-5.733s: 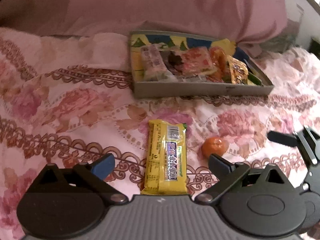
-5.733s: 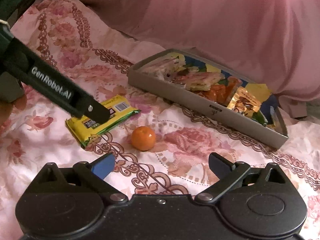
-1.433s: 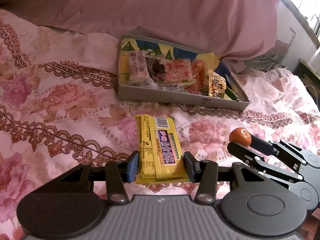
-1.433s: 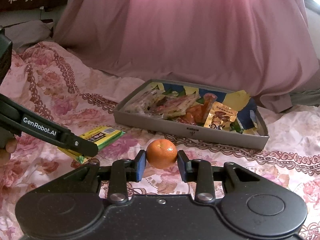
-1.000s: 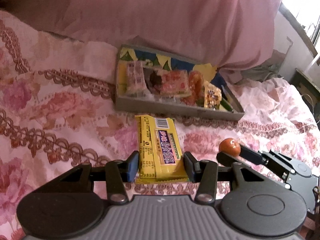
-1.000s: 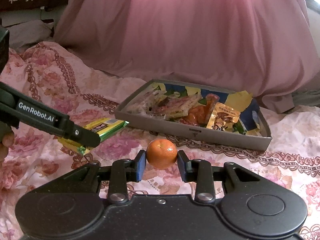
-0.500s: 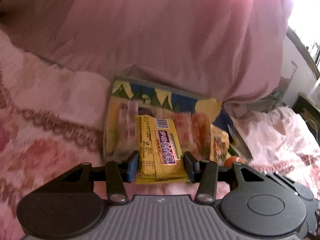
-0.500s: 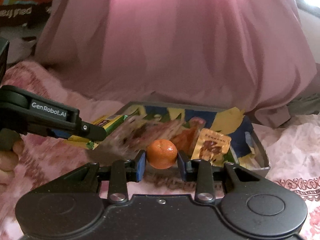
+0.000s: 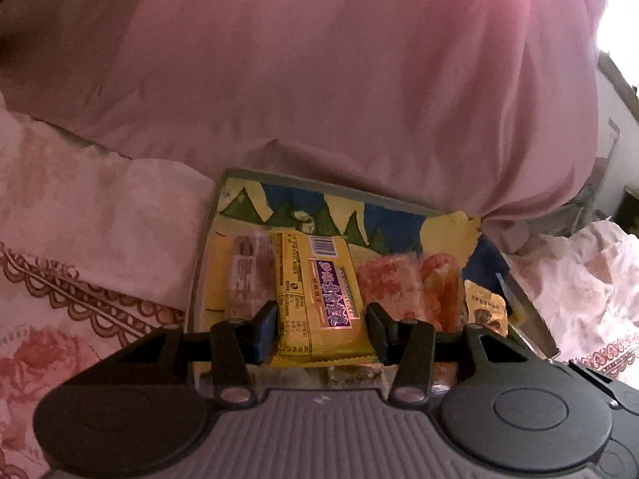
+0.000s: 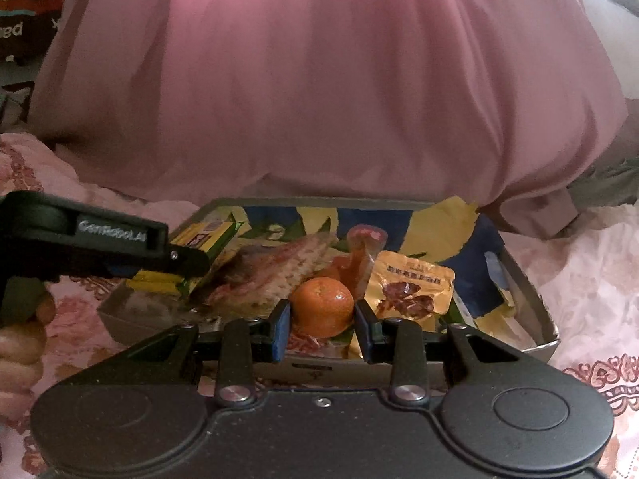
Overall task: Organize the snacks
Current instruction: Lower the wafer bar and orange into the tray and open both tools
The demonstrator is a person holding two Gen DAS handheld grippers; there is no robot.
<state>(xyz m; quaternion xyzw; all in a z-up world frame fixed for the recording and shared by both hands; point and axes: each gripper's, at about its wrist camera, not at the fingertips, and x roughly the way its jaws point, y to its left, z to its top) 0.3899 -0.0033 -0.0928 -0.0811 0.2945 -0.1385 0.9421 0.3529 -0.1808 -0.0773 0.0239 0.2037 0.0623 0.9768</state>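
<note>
Left gripper [image 9: 321,329] pinches the yellow bar [image 9: 315,299] over the tray's [image 10: 535,303] left end; right gripper [image 10: 321,329] clamps the orange [image 10: 322,306] above its middle. Lower each into a bare spot (few left), then spread the fingers, so nothing rolls onto the bed [image 10: 591,279].

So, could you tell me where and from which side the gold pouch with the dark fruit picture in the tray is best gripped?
Probably by its top edge, from above. The gold pouch leans nearly upright against the other snacks in the tray, so its top seam is free, while its lower part is wedged behind the right gripper and its orange.
</note>
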